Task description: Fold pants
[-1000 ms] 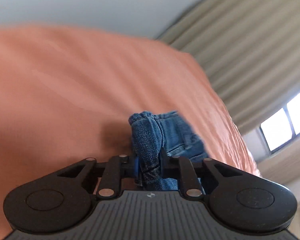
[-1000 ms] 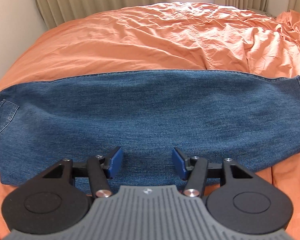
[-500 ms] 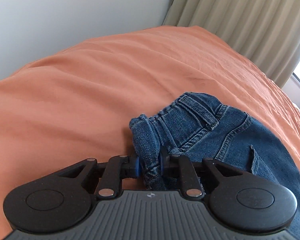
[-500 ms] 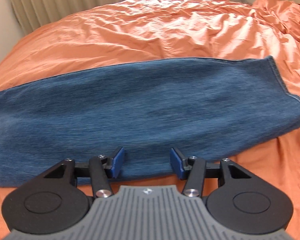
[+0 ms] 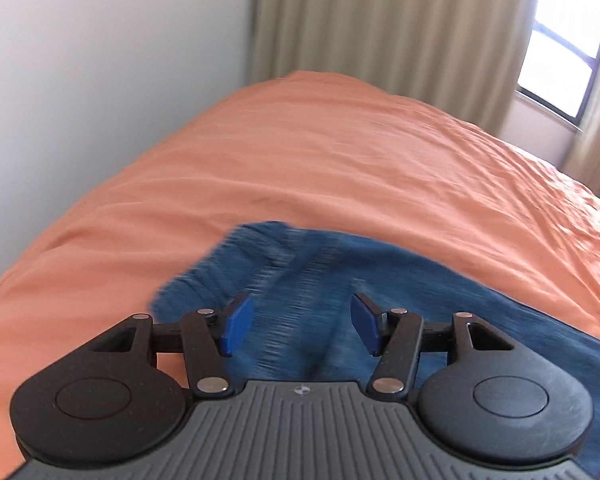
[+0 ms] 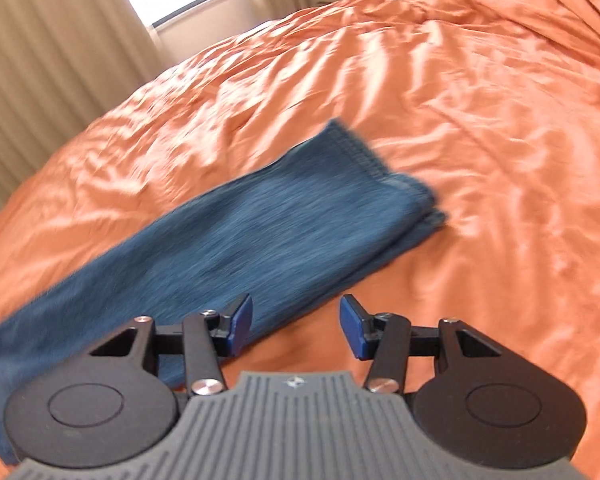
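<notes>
Jeans (image 6: 260, 236) lay flat on an orange bedcover (image 6: 480, 128), folded lengthwise into one long band, with the hemmed leg ends (image 6: 384, 168) stacked at the far right of the right wrist view. Left gripper (image 5: 296, 328) hung above the waist end of the jeans (image 5: 300, 280), which was blurred; its jaws had just been opening and stood apart, the blue pads (image 5: 236, 326) clear of the denim, nothing pinched between them. Right gripper (image 6: 296, 326) was poised over the near edge of the jeans close to the leg ends; its jaws had just been closing a little yet stood apart, with only bedcover and the denim edge seen in the gap below, and no cloth gripped. Curtains (image 5: 380, 20) and a window (image 5: 560, 40) stood behind the bed; a pale wall (image 5: 100, 60) ran along its left side.
</notes>
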The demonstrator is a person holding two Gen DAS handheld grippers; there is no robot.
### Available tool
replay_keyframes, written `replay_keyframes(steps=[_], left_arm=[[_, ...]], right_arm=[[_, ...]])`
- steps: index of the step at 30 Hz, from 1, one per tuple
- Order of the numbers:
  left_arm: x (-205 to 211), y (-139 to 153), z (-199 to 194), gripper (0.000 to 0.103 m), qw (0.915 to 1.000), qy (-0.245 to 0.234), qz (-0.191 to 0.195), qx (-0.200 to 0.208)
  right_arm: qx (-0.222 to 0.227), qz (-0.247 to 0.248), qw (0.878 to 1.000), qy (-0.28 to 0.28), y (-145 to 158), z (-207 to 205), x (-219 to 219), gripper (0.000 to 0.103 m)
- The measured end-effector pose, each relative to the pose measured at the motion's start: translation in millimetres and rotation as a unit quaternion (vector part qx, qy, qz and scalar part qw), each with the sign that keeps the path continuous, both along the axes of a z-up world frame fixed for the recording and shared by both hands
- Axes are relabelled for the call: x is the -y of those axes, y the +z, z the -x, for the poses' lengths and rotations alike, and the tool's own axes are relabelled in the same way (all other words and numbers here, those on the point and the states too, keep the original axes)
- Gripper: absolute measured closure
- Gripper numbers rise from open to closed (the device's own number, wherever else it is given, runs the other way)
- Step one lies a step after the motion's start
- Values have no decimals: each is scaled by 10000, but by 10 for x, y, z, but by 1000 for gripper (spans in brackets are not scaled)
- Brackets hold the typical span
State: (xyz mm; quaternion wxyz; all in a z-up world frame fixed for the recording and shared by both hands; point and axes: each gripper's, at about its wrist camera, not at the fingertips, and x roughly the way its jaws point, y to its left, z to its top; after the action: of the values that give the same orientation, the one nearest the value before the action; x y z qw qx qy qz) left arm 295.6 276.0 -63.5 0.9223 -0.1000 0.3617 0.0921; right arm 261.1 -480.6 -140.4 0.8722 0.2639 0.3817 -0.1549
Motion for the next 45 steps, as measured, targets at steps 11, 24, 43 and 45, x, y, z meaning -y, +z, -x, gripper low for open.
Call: replay_keyframes(steps=[11,24,43,45], left_arm=[[1403,-321,-211,47,9948,-856,390,-390],[2315,-509,-450,77,9875,-1325,396,-759],[3960,-953,-1001,79,9482,-2962,514,-1023],[4159,-980,-1108,79,9434,-3114,501,-1026]], right_arm=[[562,-1392,9865,-655,-418,-182,1132,72],[686,-1597,9837,-469,-655,-208,1401,103],[798,-2737,9570,-545,-1218,-188,1469,68],[903,-2909,9503,-648,-1308,-225,1510,71]])
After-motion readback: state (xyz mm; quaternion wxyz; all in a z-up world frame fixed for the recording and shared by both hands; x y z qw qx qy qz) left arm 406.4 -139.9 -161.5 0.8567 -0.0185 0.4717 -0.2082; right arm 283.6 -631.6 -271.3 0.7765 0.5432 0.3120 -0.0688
